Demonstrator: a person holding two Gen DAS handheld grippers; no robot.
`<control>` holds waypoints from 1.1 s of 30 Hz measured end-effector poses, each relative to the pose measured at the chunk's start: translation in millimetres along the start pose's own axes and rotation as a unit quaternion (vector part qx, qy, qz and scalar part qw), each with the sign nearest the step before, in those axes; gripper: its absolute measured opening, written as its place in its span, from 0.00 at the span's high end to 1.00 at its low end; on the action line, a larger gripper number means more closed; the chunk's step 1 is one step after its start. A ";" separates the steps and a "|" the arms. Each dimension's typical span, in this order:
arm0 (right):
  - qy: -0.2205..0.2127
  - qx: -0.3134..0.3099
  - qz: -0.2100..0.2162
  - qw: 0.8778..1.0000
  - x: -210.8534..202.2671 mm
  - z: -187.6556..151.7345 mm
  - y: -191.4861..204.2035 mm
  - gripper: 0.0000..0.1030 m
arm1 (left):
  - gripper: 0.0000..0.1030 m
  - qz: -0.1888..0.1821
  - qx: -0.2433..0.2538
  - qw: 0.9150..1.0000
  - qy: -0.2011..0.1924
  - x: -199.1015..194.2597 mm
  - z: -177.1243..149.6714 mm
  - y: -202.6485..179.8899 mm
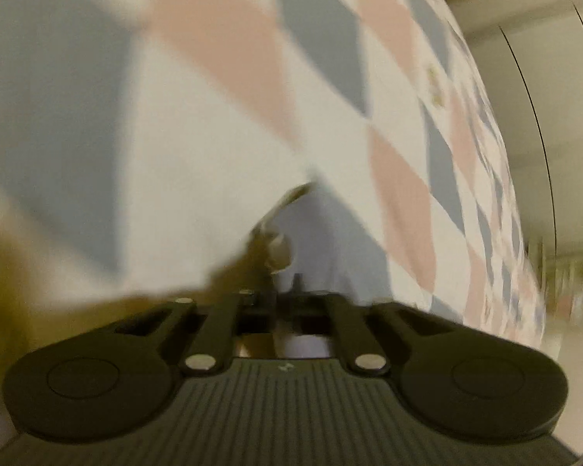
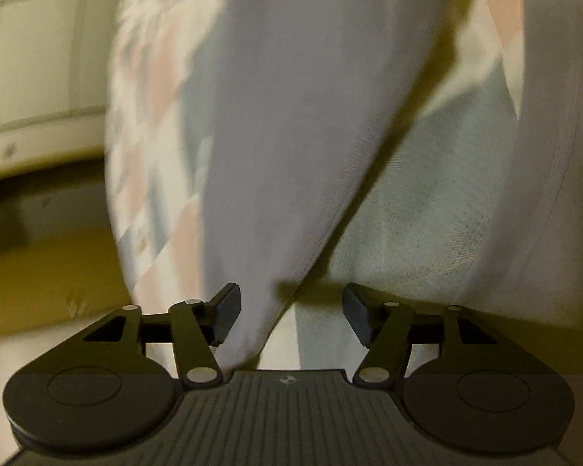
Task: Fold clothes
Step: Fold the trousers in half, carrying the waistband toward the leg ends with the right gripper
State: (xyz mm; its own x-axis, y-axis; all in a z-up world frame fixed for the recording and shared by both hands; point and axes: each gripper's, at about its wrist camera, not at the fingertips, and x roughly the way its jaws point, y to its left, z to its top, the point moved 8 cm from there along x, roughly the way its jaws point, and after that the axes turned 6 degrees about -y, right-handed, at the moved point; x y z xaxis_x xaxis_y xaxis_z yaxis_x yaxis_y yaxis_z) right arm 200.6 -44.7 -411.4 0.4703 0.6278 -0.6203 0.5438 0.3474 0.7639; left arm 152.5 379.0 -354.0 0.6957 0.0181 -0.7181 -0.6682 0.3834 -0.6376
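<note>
The left wrist view is blurred. My left gripper (image 1: 280, 291) has its jaws closed together. Just past its tips is a pale cloth corner (image 1: 276, 248), and I cannot tell whether it is pinched. A lavender garment (image 1: 322, 233) lies beyond it on a bedspread (image 1: 221, 50) of pink, grey and white diamonds. In the right wrist view my right gripper (image 2: 291, 312) stands open. A long fold of the lavender garment (image 2: 291, 136) runs down between its pads, nearer the left pad, and neither pad presses on it. A grey-blue garment (image 2: 427, 202) lies to the right of the fold.
The diamond bedspread (image 2: 151, 155) ends at the left of the right wrist view, with an olive floor (image 2: 39, 272) and a pale panelled surface (image 2: 39, 58) beyond it. A pale wall or door with dark seams (image 1: 544, 77) stands past the bed's right edge.
</note>
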 end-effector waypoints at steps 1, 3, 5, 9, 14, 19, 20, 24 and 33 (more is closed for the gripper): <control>-0.006 0.006 0.009 1.000 3.9 -0.4 3.9 0.66 | 0.98 -0.025 0.030 0.999 -0.010 -2.7 11.5 -17.7; -0.019 0.001 0.023 1.000 8.8 -0.9 16.4 0.91 | 0.98 -0.085 0.094 0.991 -0.041 -16.1 35.7 -59.5; -0.030 -0.013 0.049 0.998 8.6 -1.6 36.9 0.93 | 0.98 -0.140 0.141 0.977 -0.072 -34.0 56.3 -91.5; -0.034 -0.030 0.075 0.996 13.7 -5.7 68.1 0.93 | 0.97 -0.143 0.216 0.961 -0.099 -41.6 74.2 -103.6; -0.011 -0.041 0.002 0.999 46.9 -6.0 46.0 0.77 | 0.83 0.055 0.164 0.985 -0.019 39.6 67.2 2.1; 0.027 -0.124 0.010 0.992 54.9 -14.5 62.4 0.38 | 0.77 0.086 0.135 0.986 -0.054 31.6 70.3 10.6; 0.035 -0.150 0.014 0.988 53.4 -17.1 69.8 0.37 | 0.75 0.087 0.149 0.983 -0.056 25.2 65.0 2.4; 0.071 -0.233 0.006 0.970 33.4 -26.0 69.9 0.37 | 0.75 0.069 0.216 0.974 -0.025 1.8 15.6 -36.5; 0.019 -0.300 -0.037 0.953 -95.7 75.6 20.6 0.46 | 0.75 0.015 0.277 0.956 0.100 -31.4 -231.5 -117.2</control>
State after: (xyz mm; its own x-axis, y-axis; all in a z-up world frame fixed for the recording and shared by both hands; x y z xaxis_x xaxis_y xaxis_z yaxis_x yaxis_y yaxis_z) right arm 219.4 -150.2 -349.8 0.4150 0.6061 -0.6785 0.0738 0.7209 0.6891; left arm 147.8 119.7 -321.3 0.5771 -0.1178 -0.8081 -0.4068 0.8165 -0.4096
